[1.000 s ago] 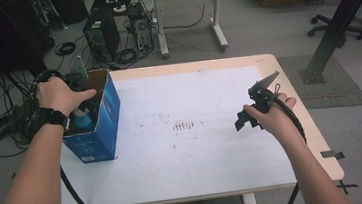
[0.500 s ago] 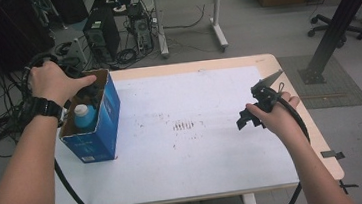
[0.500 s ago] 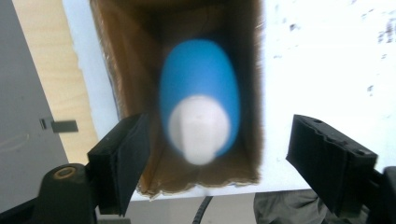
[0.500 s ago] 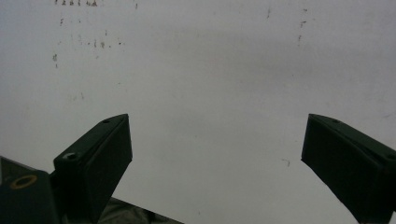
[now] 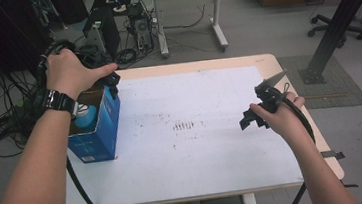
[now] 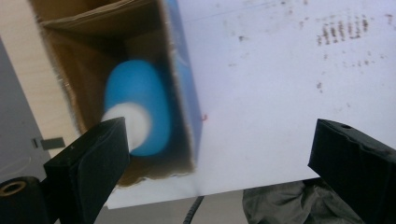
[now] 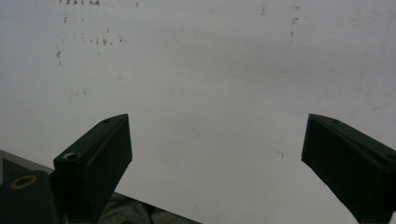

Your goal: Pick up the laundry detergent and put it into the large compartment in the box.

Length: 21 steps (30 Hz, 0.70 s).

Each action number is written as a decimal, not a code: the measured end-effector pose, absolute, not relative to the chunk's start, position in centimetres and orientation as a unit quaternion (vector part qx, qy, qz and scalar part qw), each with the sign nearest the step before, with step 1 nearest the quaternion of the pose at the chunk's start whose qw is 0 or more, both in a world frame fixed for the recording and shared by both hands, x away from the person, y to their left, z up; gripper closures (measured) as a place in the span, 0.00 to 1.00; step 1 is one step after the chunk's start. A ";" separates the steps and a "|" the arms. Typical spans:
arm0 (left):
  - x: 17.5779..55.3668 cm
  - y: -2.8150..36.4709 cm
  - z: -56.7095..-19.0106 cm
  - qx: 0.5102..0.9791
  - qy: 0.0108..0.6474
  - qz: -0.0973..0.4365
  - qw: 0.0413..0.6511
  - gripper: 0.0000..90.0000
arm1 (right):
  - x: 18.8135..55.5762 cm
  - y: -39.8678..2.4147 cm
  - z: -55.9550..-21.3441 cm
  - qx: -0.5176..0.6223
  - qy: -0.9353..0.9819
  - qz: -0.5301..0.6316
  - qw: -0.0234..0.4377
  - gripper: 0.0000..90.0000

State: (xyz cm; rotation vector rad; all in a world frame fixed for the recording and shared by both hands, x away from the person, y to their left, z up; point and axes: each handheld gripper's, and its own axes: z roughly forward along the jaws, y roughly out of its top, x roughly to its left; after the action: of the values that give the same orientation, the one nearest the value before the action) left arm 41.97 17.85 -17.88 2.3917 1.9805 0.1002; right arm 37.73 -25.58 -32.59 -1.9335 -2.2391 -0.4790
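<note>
Hovering above the open blue box [image 5: 102,129], the left gripper [image 6: 219,154] has just spread its jaws wide, nothing between them; the blue bottle [image 6: 137,105] lies inside the box (white cap toward the camera). Best lift straight clear of the cardboard rim. The right gripper [image 7: 217,154] waits, jaws released, over the white table [image 5: 209,154].

bottle [image 6: 137,109]: blurred, base hidden by box wall [image 6: 184,84] | left gripper [image 5: 109,81]: mostly hidden under hand [image 5: 73,72]
</note>
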 end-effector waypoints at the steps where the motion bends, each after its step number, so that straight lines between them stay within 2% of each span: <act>1: 41.9 17.4 -17.8 0.772 0.635 0.032 0.018 0.06 | 37.7 -25.7 -32.5 -0.643 -0.745 -0.160 0.071 0.10; 11: 41.9 12.8 -18.5 0.790 0.612 0.030 0.021 0.05 | 37.2 -26.2 -32.2 -0.642 -0.746 -0.165 0.067 0.10; 21: 42.4 8.1 -22.6 0.813 0.582 0.007 0.008 0.06 | 37.1 -27.0 -32.4 -0.643 -0.745 -0.167 0.069 0.09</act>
State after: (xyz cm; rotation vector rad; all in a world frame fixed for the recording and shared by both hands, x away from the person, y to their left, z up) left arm 42.42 8.10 -22.63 2.5419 1.8202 0.0230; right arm 37.11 -26.96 -32.36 -1.9350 -2.2426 -0.5018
